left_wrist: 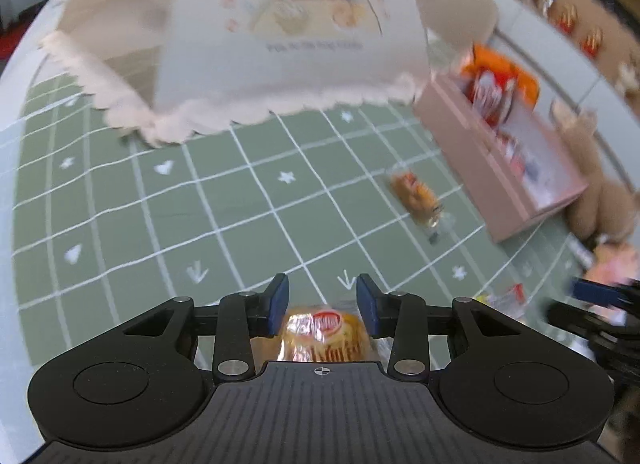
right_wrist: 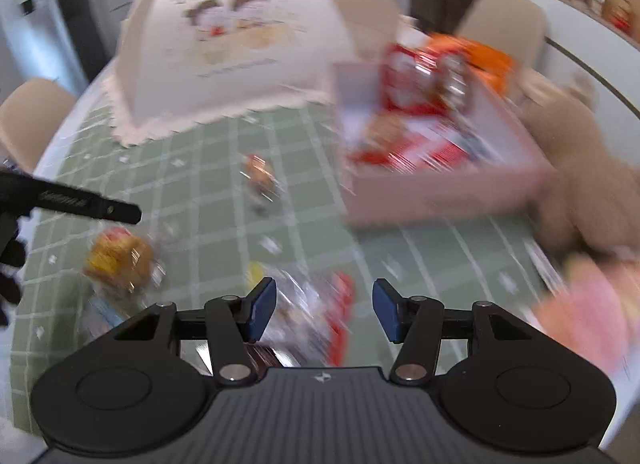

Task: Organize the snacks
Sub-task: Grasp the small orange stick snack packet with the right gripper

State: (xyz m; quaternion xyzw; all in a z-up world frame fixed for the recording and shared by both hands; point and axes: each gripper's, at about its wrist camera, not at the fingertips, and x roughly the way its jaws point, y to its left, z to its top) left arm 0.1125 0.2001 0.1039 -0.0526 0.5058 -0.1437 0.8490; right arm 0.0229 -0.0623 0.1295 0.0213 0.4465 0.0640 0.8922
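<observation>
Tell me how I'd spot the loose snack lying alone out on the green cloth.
Start at the pink box full of snack packets on the green checked tablecloth. Just beside its near wall lies one clear-wrapped orange-brown snack. It lies alone on the cloth, away from both grippers, unlike the packets by the fingers.

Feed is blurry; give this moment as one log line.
left gripper: around wrapped bun | right gripper: opening over clear packet | pink box: partly filled

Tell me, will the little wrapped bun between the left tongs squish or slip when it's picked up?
Probably squishy: the wrapped bun looks soft and puffy between the left tongs. Its shiny clear wrapper may crinkle and slip a bit. It looks light, so it should lift easily off the green tablecloth.
</observation>
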